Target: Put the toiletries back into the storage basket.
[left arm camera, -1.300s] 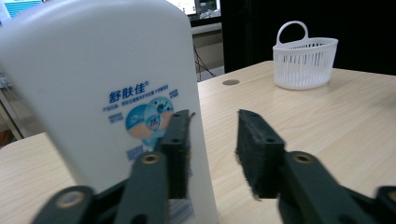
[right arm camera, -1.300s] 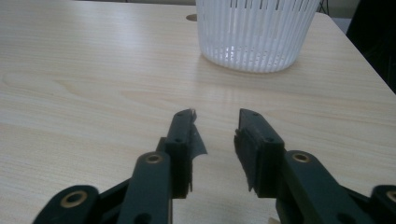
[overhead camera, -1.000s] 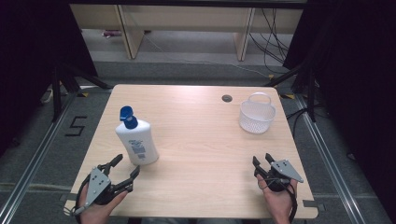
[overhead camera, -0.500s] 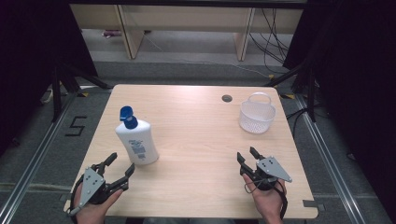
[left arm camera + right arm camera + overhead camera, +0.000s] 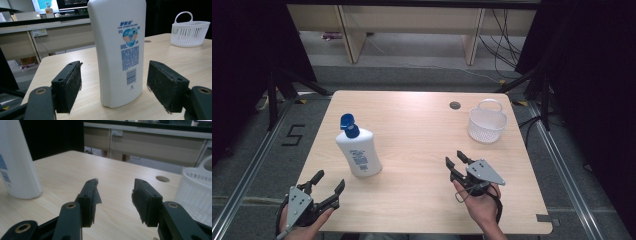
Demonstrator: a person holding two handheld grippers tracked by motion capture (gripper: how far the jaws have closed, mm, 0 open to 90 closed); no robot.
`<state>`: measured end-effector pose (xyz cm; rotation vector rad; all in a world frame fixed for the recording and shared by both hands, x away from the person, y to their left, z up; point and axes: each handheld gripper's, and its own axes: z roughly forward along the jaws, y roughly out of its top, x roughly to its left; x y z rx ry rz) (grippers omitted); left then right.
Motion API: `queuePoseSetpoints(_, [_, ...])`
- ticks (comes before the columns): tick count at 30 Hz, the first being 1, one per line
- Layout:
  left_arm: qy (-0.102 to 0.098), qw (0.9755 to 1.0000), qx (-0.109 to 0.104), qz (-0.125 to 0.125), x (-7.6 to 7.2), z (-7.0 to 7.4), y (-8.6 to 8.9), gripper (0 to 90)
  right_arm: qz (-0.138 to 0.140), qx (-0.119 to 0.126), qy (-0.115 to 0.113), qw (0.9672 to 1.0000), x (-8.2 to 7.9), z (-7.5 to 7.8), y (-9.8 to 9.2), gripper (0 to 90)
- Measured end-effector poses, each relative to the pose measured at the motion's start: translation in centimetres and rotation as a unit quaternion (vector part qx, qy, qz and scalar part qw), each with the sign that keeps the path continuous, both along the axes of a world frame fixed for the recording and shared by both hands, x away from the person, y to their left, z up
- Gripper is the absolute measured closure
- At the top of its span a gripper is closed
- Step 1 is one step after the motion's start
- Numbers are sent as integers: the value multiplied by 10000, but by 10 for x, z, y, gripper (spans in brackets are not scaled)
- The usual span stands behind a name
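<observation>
**Right hand-held gripper comes inward as the left lines up on the bottle**

Now the right hand-held gripper (image 5: 454, 164) sits over the bench (image 5: 422, 125) well in from the right edge, having come inward and forward from the near right corner where it hung a second ago. Its jaws have just been closing and stand about half apart, with nothing between them. In the right gripper view the bottle (image 5: 17, 162) stands off to one side and the basket (image 5: 197, 190) to the other.

At the near left corner, the left hand-held gripper (image 5: 328, 183) has hardly shifted. Its jaws are spread wide and empty, and in the left gripper view they frame the white lotion bottle (image 5: 120, 50), which stands upright with its blue cap on, just beyond the pads and untouched.

The white basket (image 5: 487, 122) waits near the far right corner. Likely the left closes on the bottle first; no grasp has begun.
</observation>
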<state>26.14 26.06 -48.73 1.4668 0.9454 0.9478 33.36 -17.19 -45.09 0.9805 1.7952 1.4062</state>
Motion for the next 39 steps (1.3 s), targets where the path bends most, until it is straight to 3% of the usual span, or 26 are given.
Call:
queuePoseSetpoints(4, [84,10000,-12,-3,-1,-4,0,264,261,33,10,9997,2,14,27,490])
queuePoseSetpoints(9, [8,10000,-50,34,2,-3,0,257,458,-44,-102,9989,6,25,49,456])
queuePoseSetpoints(12, [-20,9999,-129,65,9,-3,3,249,595,0,-5,9982,9,33,68,446])
queuePoseSetpoints(19, [-80,9998,-160,-84,17,-6,4,240,481,33,-128,9988,7,41,93,427])
queuePoseSetpoints(22, [-28,9999,-77,-108,16,-8,5,240,492,121,-216,9985,7,48,113,418])
queuePoseSetpoints(23, [-28,9999,-77,-108,16,-8,5,240,502,46,-338,9982,8,50,116,418])
queuePoseSetpoints(25, [-5,9999,-65,-123,15,-9,5,240,515,123,-220,9984,7,52,121,418])
queuePoseSetpoints(26, [-27,9998,-87,-151,17,-10,5,240,557,138,-274,9980,10,57,131,417])
queuePoseSetpoints(29, [18,9999,-86,-136,18,-10,4,240,619,118,-287,9976,13,62,139,417])
queuePoseSetpoints(30, [16,9998,-82,-154,20,-10,3,240,663,-5,-405,9970,18,66,144,418])
queuePoseSetpoints(33, [10,9998,-90,-185,22,-11,1,240,775,66,-337,9964,26,72,154,418])
queuePoseSetpoints(39, [45,9998,-84,-184,21,-12,2,240,1023,-101,-301,9942,46,77,167,420])
